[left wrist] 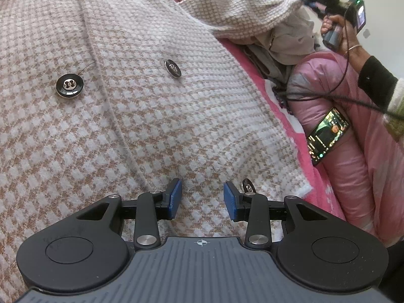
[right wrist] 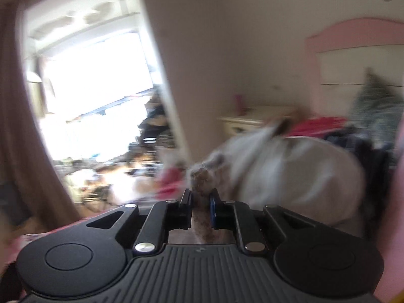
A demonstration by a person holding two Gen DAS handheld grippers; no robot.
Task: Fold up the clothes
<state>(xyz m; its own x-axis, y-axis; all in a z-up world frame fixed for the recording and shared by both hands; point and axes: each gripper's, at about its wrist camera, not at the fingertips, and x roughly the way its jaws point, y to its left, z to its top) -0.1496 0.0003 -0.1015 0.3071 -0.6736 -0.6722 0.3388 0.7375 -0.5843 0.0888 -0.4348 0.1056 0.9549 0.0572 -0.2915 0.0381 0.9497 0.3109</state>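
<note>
Left hand-held gripper (left wrist: 202, 198): jaws part open, released, nothing between the blue pads (left wrist: 176, 197). It hangs over the cardigan's (left wrist: 126, 116) lower front, tilted down at the knit; whether the fingertips touch the fabric cannot be told. A button (left wrist: 248, 186) sits just behind its right finger.

Right hand-held gripper (right wrist: 200, 197): jaws narrow, clenched on a bunched end of knit, which fills the gap between the fingers. In the left wrist view this is the cardigan's sleeve (left wrist: 242, 12), lifted off the bed (left wrist: 275, 111) and stretched toward the right gripper in the person's hand (left wrist: 338, 25). The right wrist view is heavily blurred.

The checked cardigan lies flat, front up, over most of the pink bed, its hem corner near the bed's right edge. Two more black buttons show: one (left wrist: 69, 85) left, one (left wrist: 173, 68) mid-front.

A phone (left wrist: 328, 136) with a lit screen rests on the person's pink-clad leg (left wrist: 353, 156) at the bed's right edge; screen text too small to read. No brands or labels are legible.
</note>
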